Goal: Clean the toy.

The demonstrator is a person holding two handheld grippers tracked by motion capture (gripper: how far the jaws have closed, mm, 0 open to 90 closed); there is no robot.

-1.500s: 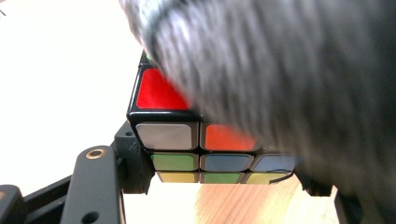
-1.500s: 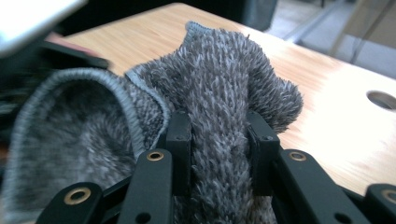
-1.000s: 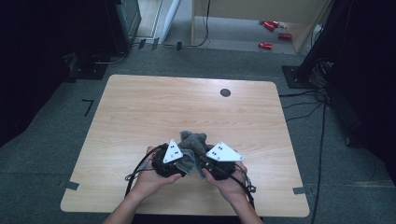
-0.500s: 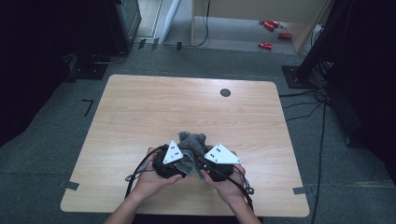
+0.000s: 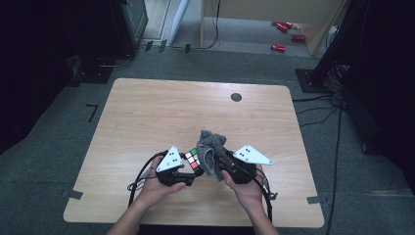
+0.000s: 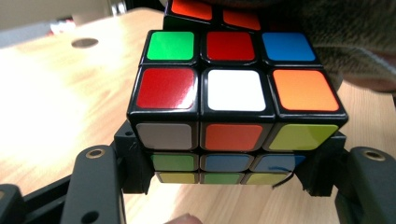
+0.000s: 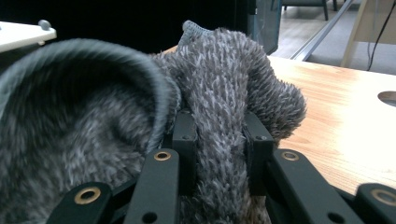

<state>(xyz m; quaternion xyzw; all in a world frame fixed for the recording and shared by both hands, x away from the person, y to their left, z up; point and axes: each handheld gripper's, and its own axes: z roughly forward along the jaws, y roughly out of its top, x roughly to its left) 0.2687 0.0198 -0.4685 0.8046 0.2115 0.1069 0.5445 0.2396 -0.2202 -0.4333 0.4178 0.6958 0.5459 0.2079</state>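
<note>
Cube (image 5: 193, 158): lower centre of the high view, just above the table; rigid, smooth plastic, judged slippery on its stickered faces, best held flat across opposite sides.
Left gripper (image 5: 188, 172): jaws closed against the cube's lower layers from both sides, as its own view shows (image 6: 233, 140).
Sock (image 5: 213, 152): grey, fuzzy, soft and light; touching the cube's right side, mouth gaping toward it; will sag, so take it by the cuff.
Right gripper (image 7: 219, 158): jaws pinched on a fold of sock.
Table (image 5: 147, 112): bare wood; cable hole (image 5: 236, 97) upper right, well apart.
Obstructions: none near; red items (image 5: 286, 34) on floor, top of frame.
</note>
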